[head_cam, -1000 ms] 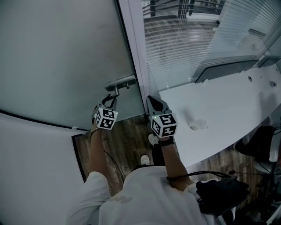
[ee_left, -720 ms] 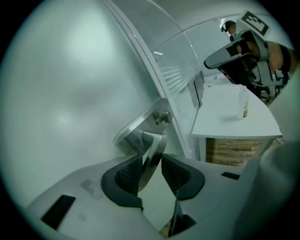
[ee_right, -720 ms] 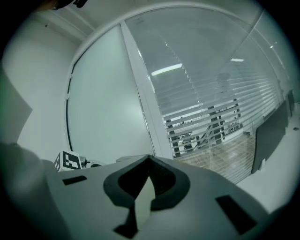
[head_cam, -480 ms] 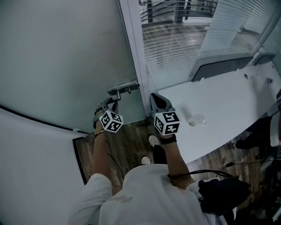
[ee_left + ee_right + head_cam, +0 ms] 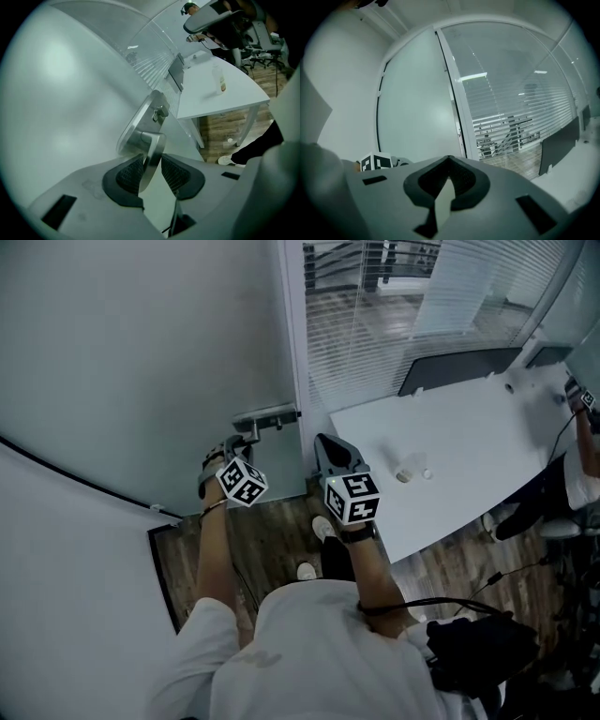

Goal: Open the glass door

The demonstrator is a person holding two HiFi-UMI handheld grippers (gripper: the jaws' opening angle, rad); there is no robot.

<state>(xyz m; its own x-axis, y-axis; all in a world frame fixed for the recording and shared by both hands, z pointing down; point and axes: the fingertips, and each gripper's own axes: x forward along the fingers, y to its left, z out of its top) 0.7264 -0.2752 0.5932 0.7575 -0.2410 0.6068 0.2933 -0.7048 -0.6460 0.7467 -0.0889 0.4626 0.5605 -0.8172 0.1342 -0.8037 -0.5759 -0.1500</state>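
Steel door handle (image 5: 153, 143) clamped in left tongs (image 5: 151, 165), lever tip hidden

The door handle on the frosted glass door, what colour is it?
The door handle is silvery, brushed metal. It shows best in the left gripper view.

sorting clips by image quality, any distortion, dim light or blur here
Head view: dim and bluish, fairly sharp, no glare on the frosted glass door. Left gripper view: strong fisheye bending, black corners, the door handle held in the jaws slightly soft. Right gripper view: same fisheye curve, ceiling lights reflected in the window pane.
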